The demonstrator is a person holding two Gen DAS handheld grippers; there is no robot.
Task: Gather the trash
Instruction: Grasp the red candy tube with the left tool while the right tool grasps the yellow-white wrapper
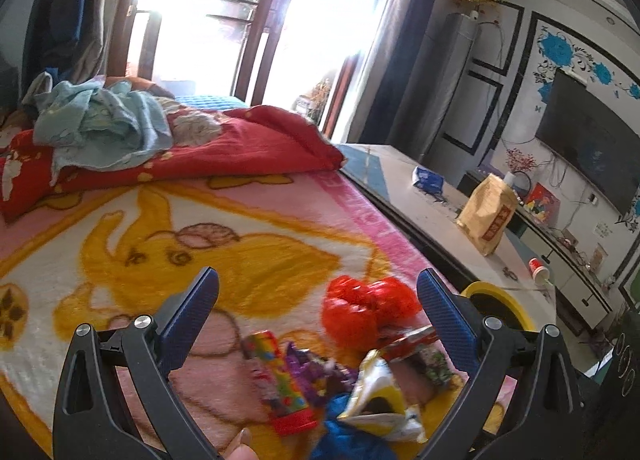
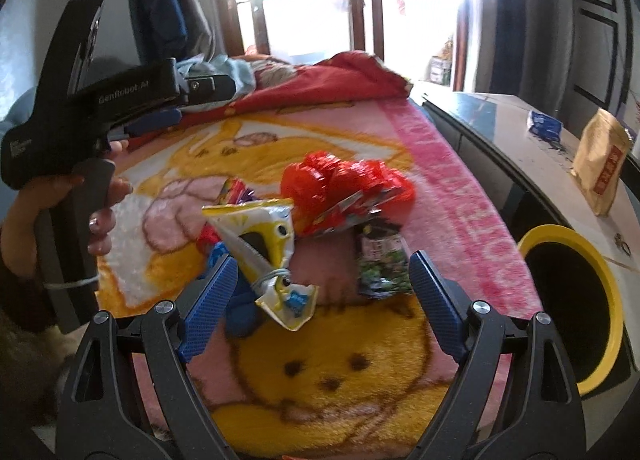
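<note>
A pile of trash lies on the pink and yellow cartoon blanket (image 2: 320, 380). It holds a crumpled red plastic bag (image 2: 340, 180), a white and yellow wrapper (image 2: 264, 244), a dark green packet (image 2: 382, 264) and a colourful tube wrapper (image 1: 280, 380). My right gripper (image 2: 322, 262) stands open just over the pile. The white and yellow wrapper shows between its blue fingers, untouched. My left gripper (image 1: 318, 280) is open too, above the pile's left side, gripping nothing. A hand (image 2: 100, 200) holds its handle. A yellow-rimmed bin (image 2: 600, 280) stands right of the bed.
A red quilt (image 1: 240, 148) and light blue clothes (image 1: 104, 120) are heaped at the bed's far end. On the side table (image 1: 400, 196) stand a brown paper bag (image 1: 488, 216), a blue packet (image 1: 428, 178) and a tipped red cup (image 1: 538, 266). A TV (image 1: 592, 156) hangs beyond.
</note>
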